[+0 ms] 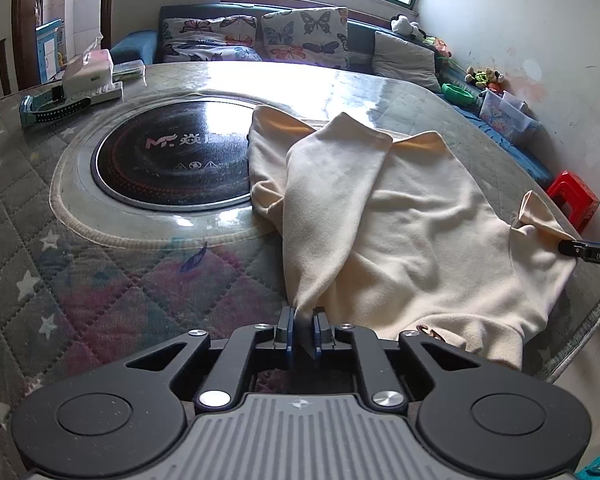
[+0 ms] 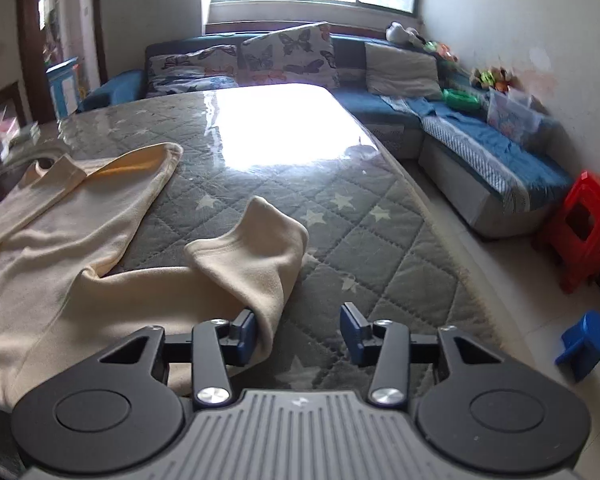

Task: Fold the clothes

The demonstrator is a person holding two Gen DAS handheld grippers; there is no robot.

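A cream long-sleeved top (image 1: 420,232) lies spread on the quilted table cover. One sleeve (image 1: 332,184) is folded across the body. My left gripper (image 1: 303,322) is shut on the shoulder end of that sleeve, low over the table. In the right wrist view the same top (image 2: 72,240) lies at the left, with its other sleeve (image 2: 256,248) bent toward me. My right gripper (image 2: 298,334) is open over the table; the sleeve's edge rests against its left finger (image 2: 246,332). The right gripper's finger also shows at the far right of the left wrist view (image 1: 588,250).
A black induction hob (image 1: 172,160) is set into the table (image 1: 100,280) left of the top. Boxes and a strap (image 1: 72,88) lie at the far left. A sofa with cushions (image 2: 284,56) runs behind and right. A red stool (image 2: 580,228) and a blue stool (image 2: 584,344) stand on the floor.
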